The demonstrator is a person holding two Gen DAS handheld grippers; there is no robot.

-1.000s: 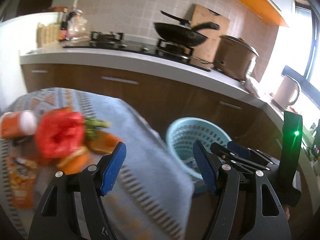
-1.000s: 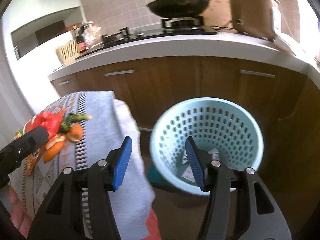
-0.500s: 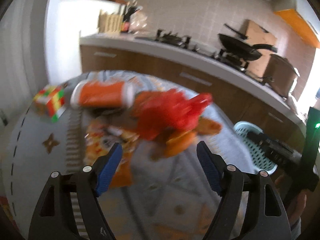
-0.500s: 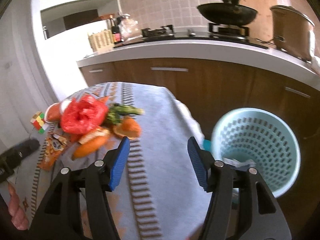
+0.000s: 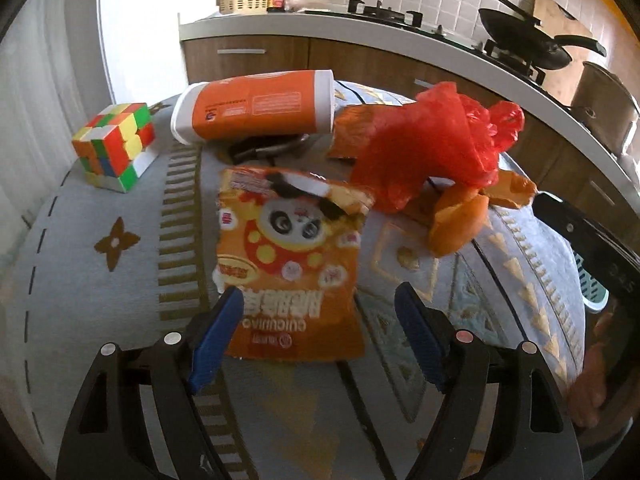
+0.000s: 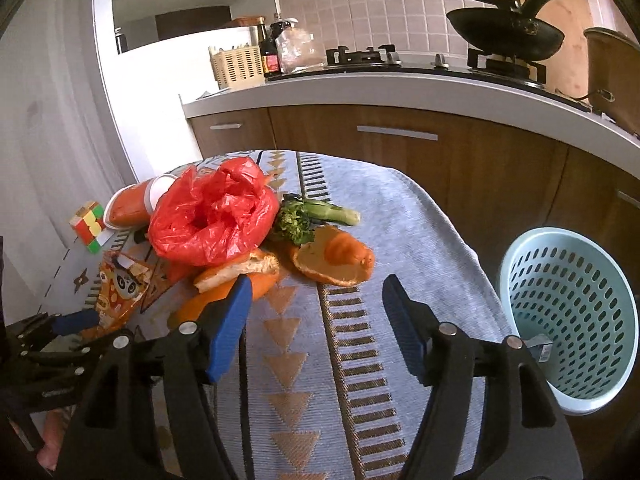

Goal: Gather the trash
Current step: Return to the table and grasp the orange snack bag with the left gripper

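I've swung the left gripper (image 5: 318, 328) off the bin (image 6: 568, 332) onto the snack bag (image 5: 290, 264). Both tongs gape empty, right gripper (image 6: 316, 320) too. I'd pinch the bag's near edge, clear of the red plastic bag (image 5: 432, 152) behind it.

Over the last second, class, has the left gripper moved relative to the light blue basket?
Yes. The left gripper has swung left, away from the light blue basket, which slid to the view's right edge. Its open jaws now frame the panda snack bag.

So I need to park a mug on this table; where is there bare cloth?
Bare cloth runs between the orange peel and the basket-side table edge, and left of the snack bag below the cube. Crowded around the red bag.
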